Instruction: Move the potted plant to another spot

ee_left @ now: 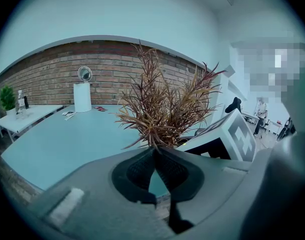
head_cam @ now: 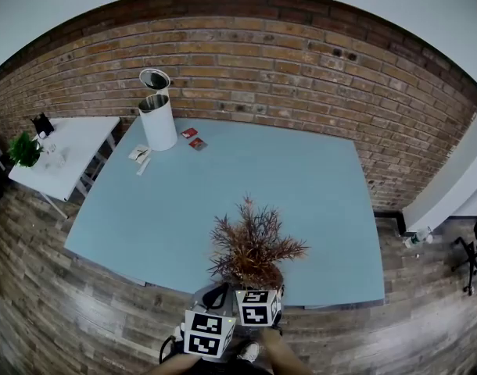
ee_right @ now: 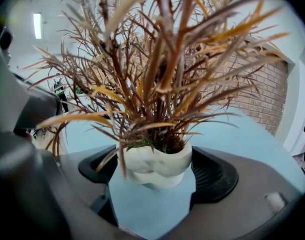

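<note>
The potted plant (head_cam: 252, 248), reddish-brown spiky leaves in a small white pot (ee_right: 155, 164), stands at the near edge of the light blue table (head_cam: 301, 194). My right gripper (ee_right: 155, 176) has its two black pads (ee_right: 215, 176) against either side of the pot, so it is shut on it. In the head view the right gripper (head_cam: 260, 294) sits just under the foliage. My left gripper (ee_left: 153, 160) is shut with nothing between its pads, just left of the right one (head_cam: 213, 311), and the plant (ee_left: 165, 109) rises behind its tips.
A white cylindrical bin (head_cam: 157, 117) with a raised lid stands at the table's far left, with red packets (head_cam: 193, 137) and white papers (head_cam: 140, 156) beside it. A white side table (head_cam: 70, 151) holds a green plant (head_cam: 23, 148). A brick wall (head_cam: 285, 69) runs behind.
</note>
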### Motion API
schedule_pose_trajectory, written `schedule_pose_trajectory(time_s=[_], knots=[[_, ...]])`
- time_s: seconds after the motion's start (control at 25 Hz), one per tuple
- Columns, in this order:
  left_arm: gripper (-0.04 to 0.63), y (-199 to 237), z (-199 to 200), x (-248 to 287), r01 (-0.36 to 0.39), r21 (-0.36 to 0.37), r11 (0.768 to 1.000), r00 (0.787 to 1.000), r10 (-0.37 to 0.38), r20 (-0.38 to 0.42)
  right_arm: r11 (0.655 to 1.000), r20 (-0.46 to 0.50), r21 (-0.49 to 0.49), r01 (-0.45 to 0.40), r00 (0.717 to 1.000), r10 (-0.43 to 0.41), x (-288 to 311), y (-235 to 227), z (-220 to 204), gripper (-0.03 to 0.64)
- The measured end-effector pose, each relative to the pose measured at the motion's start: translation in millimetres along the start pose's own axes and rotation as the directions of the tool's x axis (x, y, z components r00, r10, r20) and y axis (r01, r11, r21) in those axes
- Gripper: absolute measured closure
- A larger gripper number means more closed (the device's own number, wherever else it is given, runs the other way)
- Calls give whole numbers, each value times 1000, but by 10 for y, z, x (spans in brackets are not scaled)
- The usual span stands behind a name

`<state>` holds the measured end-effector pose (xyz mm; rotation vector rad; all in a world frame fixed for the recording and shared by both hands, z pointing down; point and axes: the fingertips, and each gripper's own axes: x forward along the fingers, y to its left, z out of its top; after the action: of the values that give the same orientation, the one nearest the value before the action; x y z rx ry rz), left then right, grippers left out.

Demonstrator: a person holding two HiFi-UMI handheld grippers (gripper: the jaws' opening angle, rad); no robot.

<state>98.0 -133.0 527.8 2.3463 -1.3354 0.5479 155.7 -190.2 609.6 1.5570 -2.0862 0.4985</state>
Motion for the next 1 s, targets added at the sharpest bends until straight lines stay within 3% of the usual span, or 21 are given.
schedule_pose_trajectory(time_s=[1.0], knots=[[597, -659, -3, 261, -23, -2, 1000, 1000, 23, 1, 1000, 9, -22, -19, 1000, 19, -225, -659, -170, 158]])
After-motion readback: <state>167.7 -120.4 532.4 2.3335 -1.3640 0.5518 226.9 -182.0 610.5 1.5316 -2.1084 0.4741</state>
